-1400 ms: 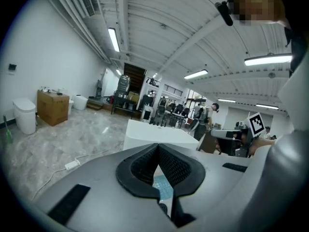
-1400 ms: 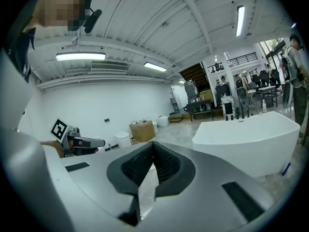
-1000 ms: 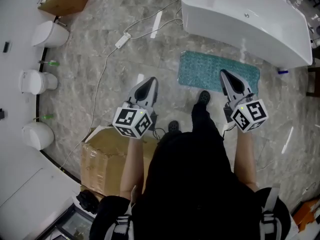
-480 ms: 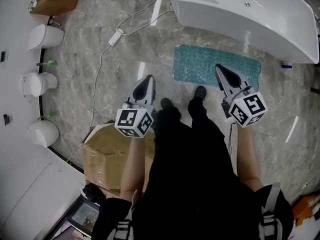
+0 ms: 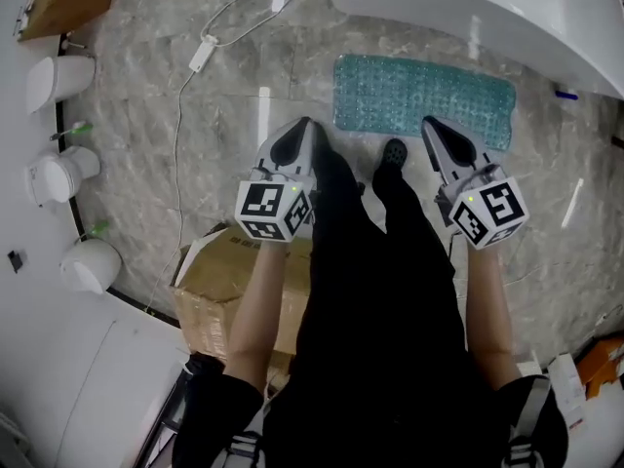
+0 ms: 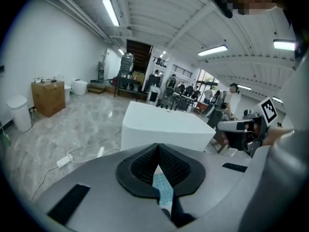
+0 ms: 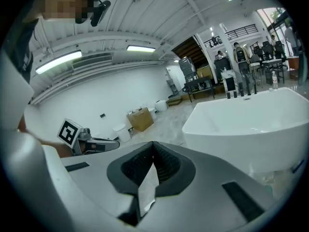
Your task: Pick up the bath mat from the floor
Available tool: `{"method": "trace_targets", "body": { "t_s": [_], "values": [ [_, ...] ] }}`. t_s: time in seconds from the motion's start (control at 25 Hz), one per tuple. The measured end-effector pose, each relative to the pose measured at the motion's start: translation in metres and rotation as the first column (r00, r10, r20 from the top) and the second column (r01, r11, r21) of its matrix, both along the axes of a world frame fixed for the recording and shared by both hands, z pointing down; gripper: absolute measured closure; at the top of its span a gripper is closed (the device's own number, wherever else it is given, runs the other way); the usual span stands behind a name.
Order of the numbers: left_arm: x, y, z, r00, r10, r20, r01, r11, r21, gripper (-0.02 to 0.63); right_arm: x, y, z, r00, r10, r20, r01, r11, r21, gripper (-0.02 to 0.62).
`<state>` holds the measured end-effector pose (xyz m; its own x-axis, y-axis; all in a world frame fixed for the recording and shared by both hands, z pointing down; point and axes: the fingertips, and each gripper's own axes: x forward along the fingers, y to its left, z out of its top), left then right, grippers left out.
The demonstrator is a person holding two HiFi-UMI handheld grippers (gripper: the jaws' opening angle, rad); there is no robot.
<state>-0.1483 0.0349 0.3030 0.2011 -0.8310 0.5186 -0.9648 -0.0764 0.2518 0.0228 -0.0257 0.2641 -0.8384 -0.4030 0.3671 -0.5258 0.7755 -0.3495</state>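
Left tongs (image 5: 304, 125): jaws together, empty, tip just short of the mat's near left corner.
Right tongs (image 5: 430, 125): jaws together, empty, tip at the mat's near edge.
Mat (image 5: 424, 88): flat on the floor (image 5: 195, 174), just ahead of both tongs; tub (image 5: 487, 8) right behind it.
Shoe (image 5: 394, 151): between the tongs, just beside the mat's near edge.
Risk: closed tongs would likely only shove or rumple the mat. A flat edge may slip the pads, and a shoe on it would pin it.

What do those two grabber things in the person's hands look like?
Both the left gripper and the right gripper are grey and pointed like beaks, with black ribbed pads inside. Each carries a white cube printed with black square markers, plus a tiny green light. The person wears black clothes, with forearms uncovered.
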Motion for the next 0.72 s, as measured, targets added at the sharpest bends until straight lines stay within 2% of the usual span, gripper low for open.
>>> {"method": "trace_targets", "body": {
  "t_s": [0.12,0.28,0.48,0.72],
  "values": [
    [-0.017,-0.023,0.033,0.997,0.074,-0.031,-0.076,0.996,-0.039,0.597,-0.02,-0.01,0.027,0.998,0.046,-0.036,-0.047,0.998,-0.032,0.583],
    [-0.031,-0.047,0.09,0.983,0.175,-0.056,-0.18,0.979,-0.097,0.597,-0.051,-0.014,0.078,0.992,0.099,-0.073,-0.106,0.988,-0.112,0.583],
    [-0.049,-0.073,0.169,0.969,0.243,-0.048,-0.248,0.96,-0.133,0.597,-0.098,-0.034,0.152,0.985,0.147,-0.089,-0.16,0.975,-0.154,0.583],
    [-0.063,-0.082,0.269,0.97,0.229,-0.086,-0.24,0.957,-0.165,0.597,-0.13,-0.054,0.249,0.973,0.136,-0.185,-0.162,0.978,-0.133,0.583]
  ]
}}
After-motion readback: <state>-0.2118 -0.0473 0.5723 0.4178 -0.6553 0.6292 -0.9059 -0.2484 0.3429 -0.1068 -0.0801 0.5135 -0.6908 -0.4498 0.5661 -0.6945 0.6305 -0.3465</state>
